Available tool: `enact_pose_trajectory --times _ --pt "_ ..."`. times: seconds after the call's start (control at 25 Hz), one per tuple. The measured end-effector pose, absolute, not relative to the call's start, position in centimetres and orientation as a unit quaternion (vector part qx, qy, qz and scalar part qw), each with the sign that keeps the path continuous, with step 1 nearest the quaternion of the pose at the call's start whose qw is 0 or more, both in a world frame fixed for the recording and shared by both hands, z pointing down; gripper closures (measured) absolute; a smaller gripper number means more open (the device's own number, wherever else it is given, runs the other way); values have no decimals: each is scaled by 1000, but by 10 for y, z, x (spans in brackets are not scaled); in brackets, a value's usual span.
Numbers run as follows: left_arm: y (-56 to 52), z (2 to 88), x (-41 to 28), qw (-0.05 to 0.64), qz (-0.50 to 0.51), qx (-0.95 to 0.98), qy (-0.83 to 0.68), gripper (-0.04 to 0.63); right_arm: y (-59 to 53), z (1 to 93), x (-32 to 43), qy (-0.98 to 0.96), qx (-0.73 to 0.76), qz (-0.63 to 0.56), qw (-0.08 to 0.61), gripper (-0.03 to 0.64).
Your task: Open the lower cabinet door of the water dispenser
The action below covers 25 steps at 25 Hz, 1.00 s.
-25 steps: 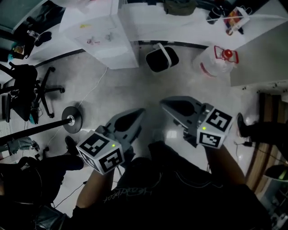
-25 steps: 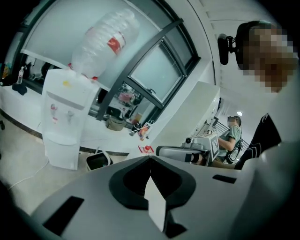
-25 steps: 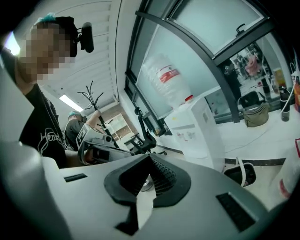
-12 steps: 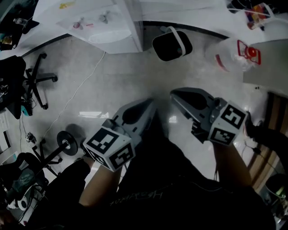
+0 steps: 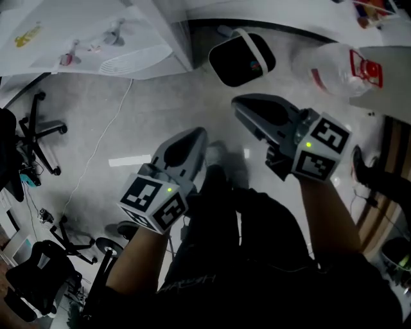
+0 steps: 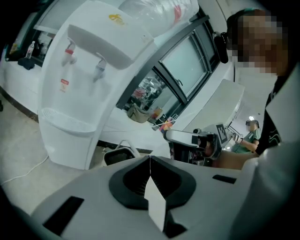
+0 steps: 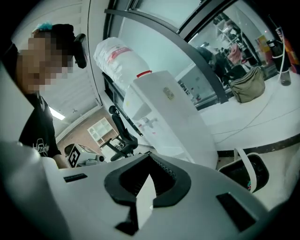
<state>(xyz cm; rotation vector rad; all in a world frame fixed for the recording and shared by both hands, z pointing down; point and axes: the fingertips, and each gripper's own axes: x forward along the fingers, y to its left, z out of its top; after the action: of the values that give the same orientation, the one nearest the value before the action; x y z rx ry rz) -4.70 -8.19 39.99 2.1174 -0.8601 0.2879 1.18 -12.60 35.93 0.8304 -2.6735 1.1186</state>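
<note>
One white dispenser (image 5: pixel 128 38) stands on the grey floor (image 5: pixel 160 109) at the upper left of the head view, with two taps and a drip tray facing the person. The left gripper view shows its lower front (image 6: pixel 63 145) as a plain white panel below the tray, and a clear bottle (image 6: pixel 159 11) upended on top. Just to its right on the floor sits a black bin (image 5: pixel 241 61) with a white band, and further right a clear jug (image 5: pixel 331 64) with a red handle lies near the tabletop (image 7: pixel 253 112). A white cord (image 5: pixel 103 141) trails across the floor from the dispenser's foot, and an office chair (image 5: pixel 35 138) stands at the left edge.

Both tongs are held out in front of the person, well apart from the dispenser and touching nothing. The left tongs (image 5: pixel 196 136) point up toward it, with the jaws pressed together and nothing between them. The right tongs (image 5: pixel 239 106) point toward the bin, jaws likewise pressed together and empty.
</note>
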Motion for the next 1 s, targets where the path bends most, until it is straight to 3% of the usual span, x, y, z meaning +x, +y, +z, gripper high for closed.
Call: enact_pose_trajectory --times 0.2,0.76,0.84,1.0 --pt "-117 432 -49 397 125 829 -374 594 -149 382 10 -888 284 357 60 604" --pt "-166 524 -48 371 179 778 -475 586 -159 467 32 -900 261 324 132 604" --pt "-172 537 -48 371 185 770 -486 570 -163 470 35 -900 256 327 131 604" --pt "-180 562 -48 380 202 749 -504 476 -164 475 38 -906 240 317 142 604"
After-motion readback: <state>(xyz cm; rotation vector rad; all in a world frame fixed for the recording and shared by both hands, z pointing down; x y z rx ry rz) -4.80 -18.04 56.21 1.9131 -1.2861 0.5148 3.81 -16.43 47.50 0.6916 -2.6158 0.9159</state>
